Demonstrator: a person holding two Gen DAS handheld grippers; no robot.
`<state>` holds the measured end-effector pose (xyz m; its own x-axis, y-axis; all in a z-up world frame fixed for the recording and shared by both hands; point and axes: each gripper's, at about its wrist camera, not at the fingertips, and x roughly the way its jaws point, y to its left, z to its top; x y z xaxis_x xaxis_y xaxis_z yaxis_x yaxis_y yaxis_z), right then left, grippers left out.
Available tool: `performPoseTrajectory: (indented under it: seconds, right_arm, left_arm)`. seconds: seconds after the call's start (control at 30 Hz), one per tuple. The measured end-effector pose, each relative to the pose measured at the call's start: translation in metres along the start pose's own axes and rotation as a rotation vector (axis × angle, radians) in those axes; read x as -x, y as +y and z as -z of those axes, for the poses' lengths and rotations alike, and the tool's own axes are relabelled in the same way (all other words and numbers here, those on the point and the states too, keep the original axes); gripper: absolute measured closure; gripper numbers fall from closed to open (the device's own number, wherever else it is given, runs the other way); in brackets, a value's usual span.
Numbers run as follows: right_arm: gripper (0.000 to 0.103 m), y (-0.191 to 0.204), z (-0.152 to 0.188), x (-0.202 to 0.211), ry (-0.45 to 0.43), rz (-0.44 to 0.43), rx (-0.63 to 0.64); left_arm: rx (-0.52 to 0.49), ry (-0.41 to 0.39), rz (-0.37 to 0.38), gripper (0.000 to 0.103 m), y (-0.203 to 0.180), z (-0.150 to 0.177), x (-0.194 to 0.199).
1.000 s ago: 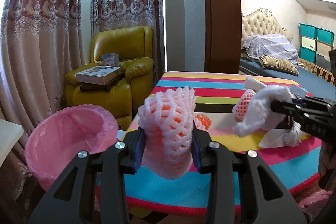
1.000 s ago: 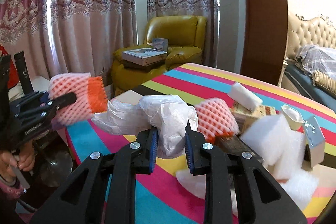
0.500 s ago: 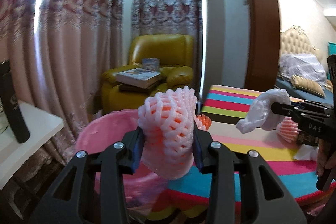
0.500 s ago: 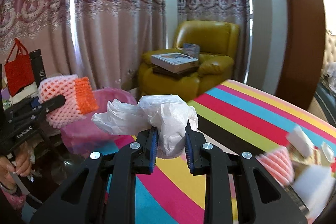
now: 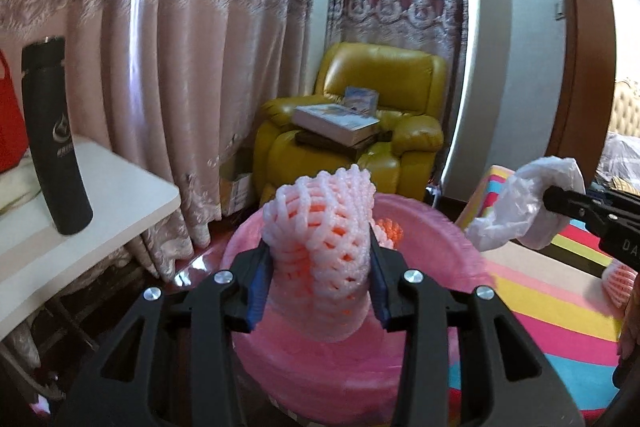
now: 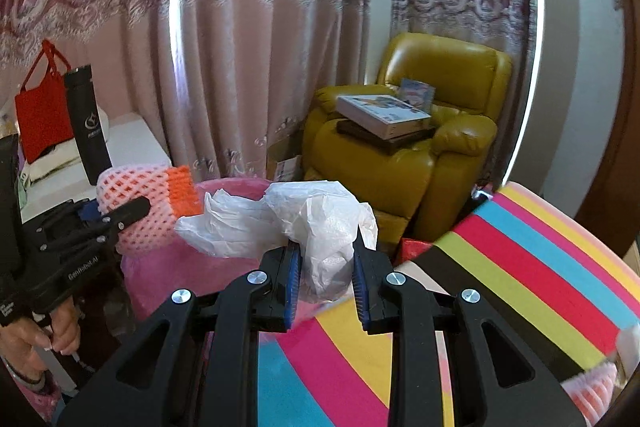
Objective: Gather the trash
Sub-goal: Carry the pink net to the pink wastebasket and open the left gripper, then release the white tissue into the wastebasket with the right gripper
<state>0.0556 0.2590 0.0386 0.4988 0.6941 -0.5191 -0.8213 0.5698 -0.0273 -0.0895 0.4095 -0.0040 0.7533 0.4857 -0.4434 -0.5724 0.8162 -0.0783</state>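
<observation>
My left gripper (image 5: 318,281) is shut on a pink and orange foam fruit net (image 5: 320,247) and holds it over the pink-lined trash bin (image 5: 436,227). My right gripper (image 6: 326,281) is shut on a crumpled white plastic bag (image 6: 316,223), at the left edge of the striped table (image 6: 500,287) beside the bin (image 6: 160,267). The bag also shows in the left wrist view (image 5: 524,203), right of the bin. The net shows in the right wrist view (image 6: 148,207) at left, in the left gripper (image 6: 120,217).
A yellow armchair (image 5: 384,123) with books stands behind the bin by the curtains. A white side table (image 5: 92,195) at left holds a black bottle (image 5: 56,135) and a red bag (image 6: 40,115). Another foam net (image 5: 620,279) lies on the striped table.
Both grippers have swung left from the table toward the bin. The foam net now hangs over the bin, and the white bag has come to the table's left edge.
</observation>
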Motion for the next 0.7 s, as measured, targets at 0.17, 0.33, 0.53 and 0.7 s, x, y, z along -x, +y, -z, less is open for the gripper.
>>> performPoseTrajectory:
  seconds: [0.17,0.33,0.53,0.7]
  right_arm:
    - [0.077,0.026,-0.005,-0.029,0.03,-0.036,0.052]
    - [0.076,0.038,-0.007,-0.054,0.063,-0.075,0.089]
    - [0.028,0.019,-0.002,-0.048,0.048,-0.092,0.039]
    - [0.026,-0.004,0.0,-0.017,-0.003,-0.083,-0.008]
  left_arm:
    - [-0.037,0.019,-0.029,0.058,-0.001,0.011,-0.014]
    - [-0.035,0.024,-0.047,0.042,0.001,0.017,-0.022]
    - [-0.038,-0.011,-0.095,0.015,0.008,0.02,-0.012]
    - [-0.038,-0.039,-0.122,0.009,0.008,0.024,0.005]
